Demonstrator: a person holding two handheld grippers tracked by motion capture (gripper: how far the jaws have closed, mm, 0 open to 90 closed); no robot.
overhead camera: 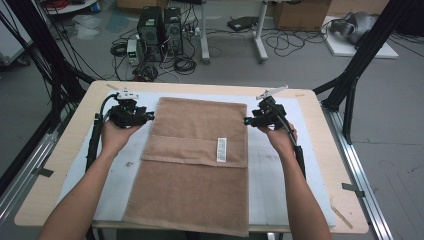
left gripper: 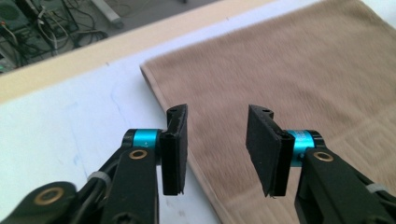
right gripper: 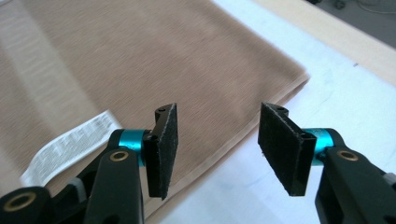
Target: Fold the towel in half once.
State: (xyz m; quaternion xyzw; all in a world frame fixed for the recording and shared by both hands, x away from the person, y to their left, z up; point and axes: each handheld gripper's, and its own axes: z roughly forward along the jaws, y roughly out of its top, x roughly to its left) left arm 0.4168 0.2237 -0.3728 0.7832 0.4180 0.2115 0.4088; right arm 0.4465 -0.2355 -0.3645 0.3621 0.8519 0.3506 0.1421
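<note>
A brown towel [overhead camera: 200, 125] lies on the white mat [overhead camera: 125, 165], its far part folded toward me, with a white label [overhead camera: 221, 150] near the fold's edge. My left gripper [overhead camera: 150, 117] hovers at the towel's far left edge, pointing right. In the left gripper view the towel [left gripper: 289, 70] lies under the left gripper [left gripper: 217, 144], whose jaws stand apart with nothing between them. My right gripper [overhead camera: 247, 121] hovers at the towel's far right edge, pointing left. In the right gripper view the right gripper [right gripper: 217, 144] is open and empty over the towel's edge [right gripper: 140, 56], with the label [right gripper: 70, 144] at lower left.
The mat covers most of a wooden table [overhead camera: 50, 185]. Black frame posts [overhead camera: 360, 65] stand at both sides of it. Computer towers [overhead camera: 160, 32], cables and a cardboard box [overhead camera: 300, 15] sit on the floor beyond the far edge.
</note>
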